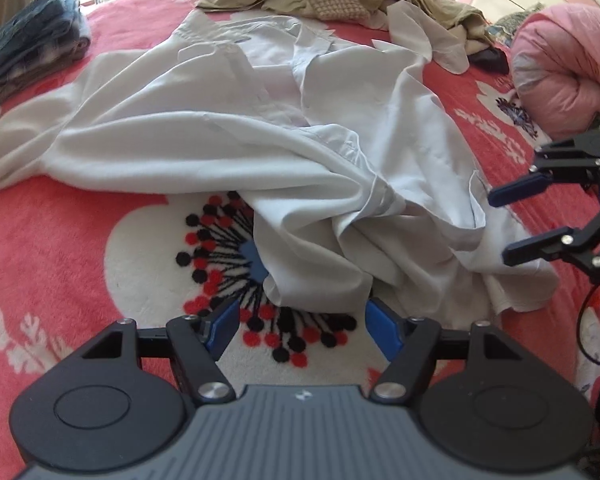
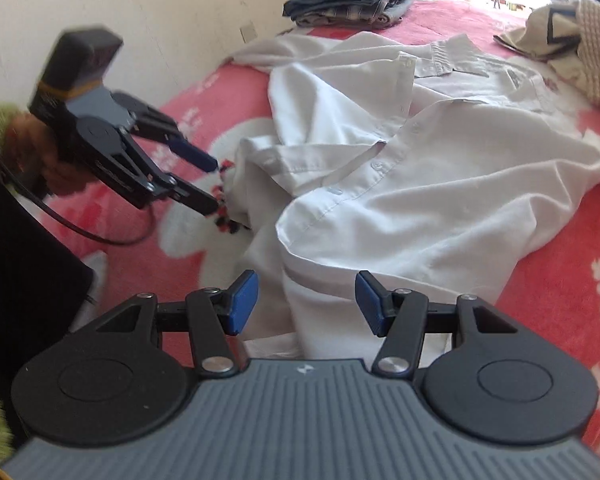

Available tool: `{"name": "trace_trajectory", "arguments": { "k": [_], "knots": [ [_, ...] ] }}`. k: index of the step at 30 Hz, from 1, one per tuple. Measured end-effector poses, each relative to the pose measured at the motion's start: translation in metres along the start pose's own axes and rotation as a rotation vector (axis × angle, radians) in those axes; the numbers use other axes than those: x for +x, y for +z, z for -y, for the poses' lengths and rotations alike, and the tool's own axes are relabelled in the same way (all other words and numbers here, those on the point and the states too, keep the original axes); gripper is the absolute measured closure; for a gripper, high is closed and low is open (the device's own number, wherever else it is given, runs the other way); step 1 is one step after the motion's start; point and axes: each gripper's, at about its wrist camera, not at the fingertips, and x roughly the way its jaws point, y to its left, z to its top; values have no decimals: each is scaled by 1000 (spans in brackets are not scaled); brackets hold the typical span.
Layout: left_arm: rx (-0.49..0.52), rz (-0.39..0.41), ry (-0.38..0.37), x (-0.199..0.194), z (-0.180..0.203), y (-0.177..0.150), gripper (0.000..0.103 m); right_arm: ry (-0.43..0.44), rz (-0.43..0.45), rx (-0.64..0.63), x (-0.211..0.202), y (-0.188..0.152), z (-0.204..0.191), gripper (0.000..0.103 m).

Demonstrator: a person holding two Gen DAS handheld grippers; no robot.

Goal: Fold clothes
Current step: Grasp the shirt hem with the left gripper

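White shirt (image 1: 260, 120) lay rumpled mid-bed (image 1: 60, 240), both tools, left (image 1: 300, 320) and right (image 2: 306, 300), released near its hem, where a layered pinch could have bunched the fold.

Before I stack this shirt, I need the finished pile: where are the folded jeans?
Left wrist view: the folded jeans lie far left on the pink blanket, beyond the white shirt.
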Motion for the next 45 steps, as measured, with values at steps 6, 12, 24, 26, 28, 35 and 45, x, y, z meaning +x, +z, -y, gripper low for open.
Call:
{"name": "trace_trajectory", "arguments": {
  "k": [6,12,24,26,28,35,45],
  "knots": [
    [34,-5,31,20,3,0,34,-32,-46,-147,28,2,-7,53],
    [12,14,18,25,2,4,38,-126,26,-21,10,10,26,100],
    [-83,-32,-10,33,-11,18,85,-429,203,619,-31,-16,160,85],
    [-153,-55,-33,34,-18,21,98,-435,282,588,-45,-13,149,78],
    [-244,-82,-84,32,-28,24,99,-413,345,483,-59,-3,129,75],
    [-504,-141,-205,23,-62,25,100,109,135,-66,-15,22,22,65],
    [-757,-63,-371,-36,-99,9,100,151,-145,-227,57,-4,-32,103]
  ]
}}
